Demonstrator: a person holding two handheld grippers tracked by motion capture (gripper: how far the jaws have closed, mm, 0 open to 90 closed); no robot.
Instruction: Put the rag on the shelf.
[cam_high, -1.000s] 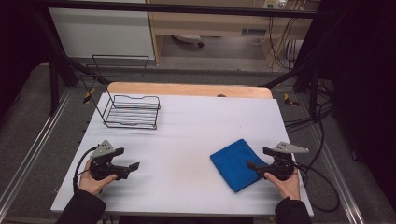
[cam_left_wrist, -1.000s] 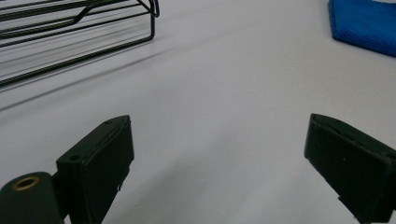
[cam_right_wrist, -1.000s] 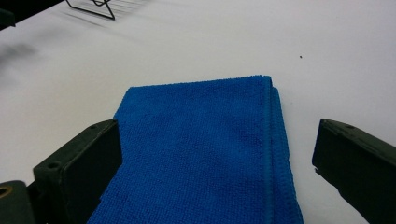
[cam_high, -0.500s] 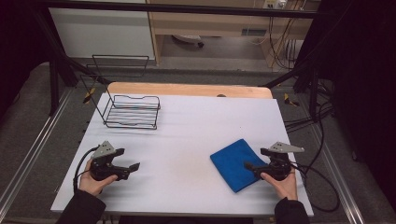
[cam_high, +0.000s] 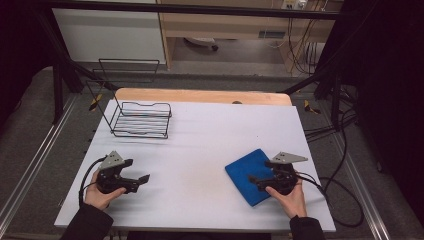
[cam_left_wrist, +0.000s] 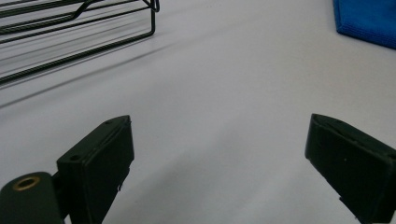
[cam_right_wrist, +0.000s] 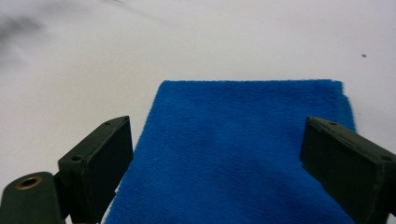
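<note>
A folded blue cloth (cam_high: 249, 176) lies flat on the white table (cam_high: 200, 150) at the front right. My right gripper (cam_high: 259, 172) hovers open over its near right part, jaws spread wide above the cloth (cam_right_wrist: 243, 140) with nothing between them. My left gripper (cam_high: 139, 172) is open at the front left, held low over bare table, its black fingers (cam_left_wrist: 100, 163) wide apart. A corner of the blue cloth (cam_left_wrist: 369, 21) shows at the top right of the left gripper view.
A black wire basket (cam_high: 141, 119) stands at the back left of the table; its wires (cam_left_wrist: 70, 28) appear top left in the left gripper view. A wooden strip (cam_high: 200, 96) runs along the far edge. Cables (cam_high: 340, 200) trail off the right side.
My right gripper has moved slightly left, farther over the blue cloth. The left gripper has stayed in place.
</note>
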